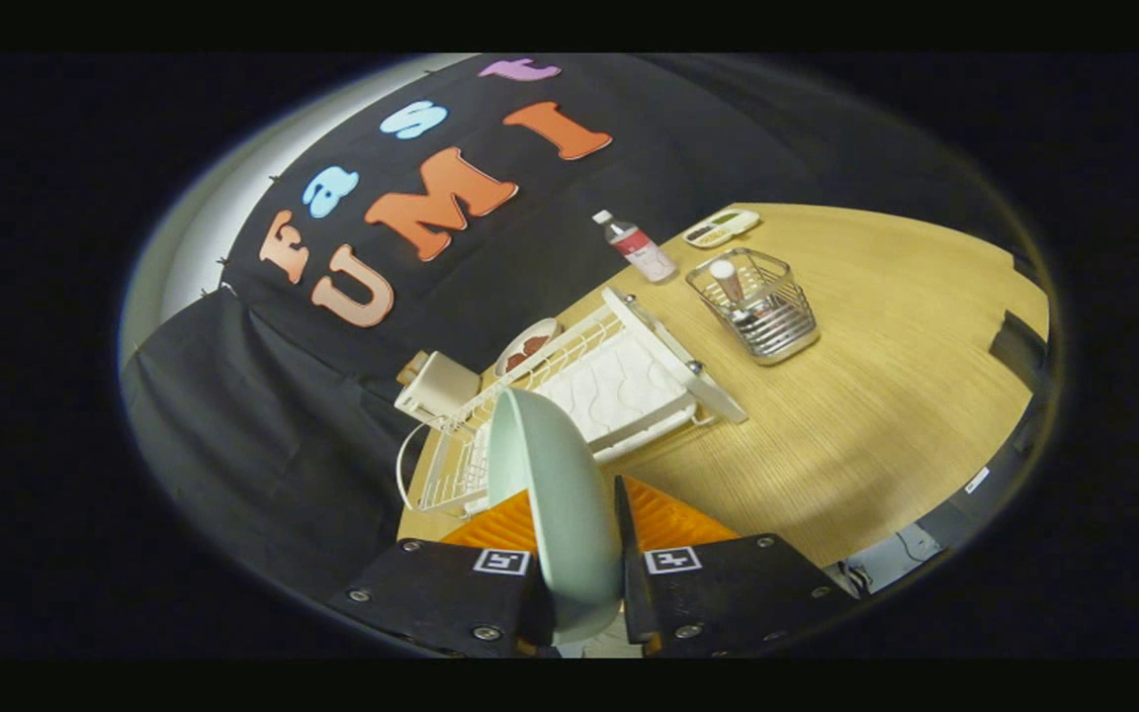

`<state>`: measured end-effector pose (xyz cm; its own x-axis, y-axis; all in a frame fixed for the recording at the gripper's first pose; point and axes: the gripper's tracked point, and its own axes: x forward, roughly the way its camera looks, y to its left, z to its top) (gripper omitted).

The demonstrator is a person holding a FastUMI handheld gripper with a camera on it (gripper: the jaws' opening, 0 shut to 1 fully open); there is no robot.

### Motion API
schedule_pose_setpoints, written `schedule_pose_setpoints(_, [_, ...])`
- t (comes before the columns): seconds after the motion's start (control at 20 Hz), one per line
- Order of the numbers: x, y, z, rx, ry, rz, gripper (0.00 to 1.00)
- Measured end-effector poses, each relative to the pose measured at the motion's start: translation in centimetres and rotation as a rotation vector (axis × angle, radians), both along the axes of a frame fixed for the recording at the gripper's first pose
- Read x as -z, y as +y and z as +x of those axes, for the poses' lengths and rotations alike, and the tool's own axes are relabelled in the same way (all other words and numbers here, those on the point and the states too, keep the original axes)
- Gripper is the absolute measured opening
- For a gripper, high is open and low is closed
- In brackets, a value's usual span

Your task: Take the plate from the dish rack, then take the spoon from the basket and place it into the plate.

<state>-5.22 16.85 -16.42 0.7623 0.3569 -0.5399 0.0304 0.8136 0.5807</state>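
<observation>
I have the plate (555, 494) clamped edge-on between the fingers (577, 564), one finger on each face, rim pointing forward and lifted clear above the near end of the dish rack (589, 391). View is tilted, so I judge the plate is mid-carry, not yet set down. Open stretch of surface (876, 396) lies just beside the rack's long side, short of the wire basket (757, 302) with the spoon (728, 282) standing in it. Plan: swing toward that bare patch, level the plate before lowering, keep it away from the rack rail and the surface edge. Grip is near the rim only, so I'd move slowly; it could pivot. Bottle (637, 247) and small tray (721, 227) sit at the far edge, well apart.
</observation>
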Motion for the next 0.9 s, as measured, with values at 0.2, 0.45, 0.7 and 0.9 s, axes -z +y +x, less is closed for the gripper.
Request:
schedule_pose_setpoints(0.2, [3.9, 0.3, -0.7, 0.003, 0.066, 0.043, 0.28])
schedule_pose_setpoints(0.45, [5.5, 0.3, -0.6, 0.003, 0.090, 0.048, 0.28])
schedule_pose_setpoints(0.7, [7.0, -0.2, -0.8, 0.038, 0.126, 0.049, 0.30])
schedule_pose_setpoints(0.9, [7.4, -0.7, -0.1, 0.051, 0.107, -0.029, 0.35])
